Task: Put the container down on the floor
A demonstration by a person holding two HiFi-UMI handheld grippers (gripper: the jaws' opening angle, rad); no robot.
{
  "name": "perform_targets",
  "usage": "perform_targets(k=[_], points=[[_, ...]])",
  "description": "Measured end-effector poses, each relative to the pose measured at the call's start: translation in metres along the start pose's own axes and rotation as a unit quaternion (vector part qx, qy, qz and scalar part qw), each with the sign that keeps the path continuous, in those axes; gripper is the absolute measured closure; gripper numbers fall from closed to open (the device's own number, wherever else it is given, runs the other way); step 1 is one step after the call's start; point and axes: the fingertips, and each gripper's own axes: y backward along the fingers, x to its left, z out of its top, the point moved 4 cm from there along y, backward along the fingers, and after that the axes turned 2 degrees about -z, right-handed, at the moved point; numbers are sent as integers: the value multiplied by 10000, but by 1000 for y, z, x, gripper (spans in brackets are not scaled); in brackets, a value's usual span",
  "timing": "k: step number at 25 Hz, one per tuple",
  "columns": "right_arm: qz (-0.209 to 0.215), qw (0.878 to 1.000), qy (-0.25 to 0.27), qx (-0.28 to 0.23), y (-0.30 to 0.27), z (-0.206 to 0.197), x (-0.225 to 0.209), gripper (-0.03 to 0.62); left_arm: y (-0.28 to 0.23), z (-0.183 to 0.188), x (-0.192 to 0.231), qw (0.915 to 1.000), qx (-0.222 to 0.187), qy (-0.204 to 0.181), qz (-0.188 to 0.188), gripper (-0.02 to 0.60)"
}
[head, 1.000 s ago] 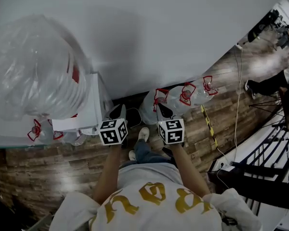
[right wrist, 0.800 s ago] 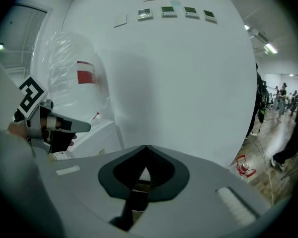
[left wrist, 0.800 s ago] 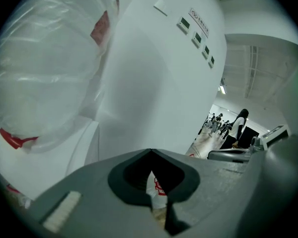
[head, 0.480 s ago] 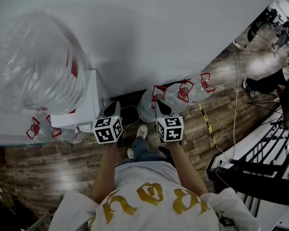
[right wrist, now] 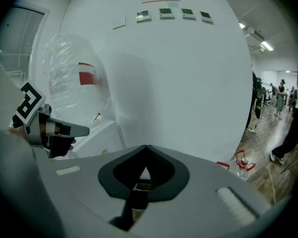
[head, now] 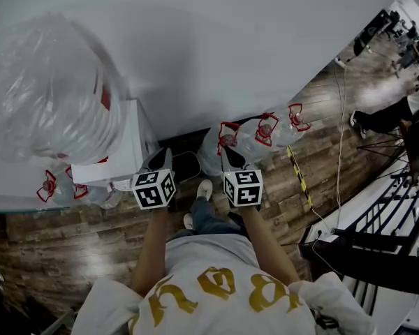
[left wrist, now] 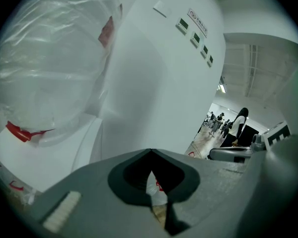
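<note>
The large clear plastic-wrapped water container [head: 45, 89] sits atop the white dispenser [head: 117, 155]. Beside the dispenser, the left gripper [head: 163, 158] and right gripper [head: 227, 156] are clear of the container, fingers pressed together, empty.

Broad white curved wall [head: 230, 61], white box-shaped cabinet [head: 122, 152] standing against it, row of small green-lit panels [right wrist: 171, 13] high on the wall, yellow-and-black striped tape strip [head: 300, 180], thin white cable [head: 341, 131] beside it, black metal railing [head: 377, 230] at right, distant standing people [right wrist: 279, 97].

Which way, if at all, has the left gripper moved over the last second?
Yes, slightly. The left gripper has edged left, toward the white dispenser and away from the shoe.
</note>
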Motion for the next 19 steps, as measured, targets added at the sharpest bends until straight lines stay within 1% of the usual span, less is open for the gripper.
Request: perform_targets(k=[9,19], points=[[69,10000,5,28,-1,-2,6,568,0,-1,0,10000,-9,-3,34,581],[82,10000,-16,6,-3,-1,2,568,-3,3,3,9999,-78,22,73,581]])
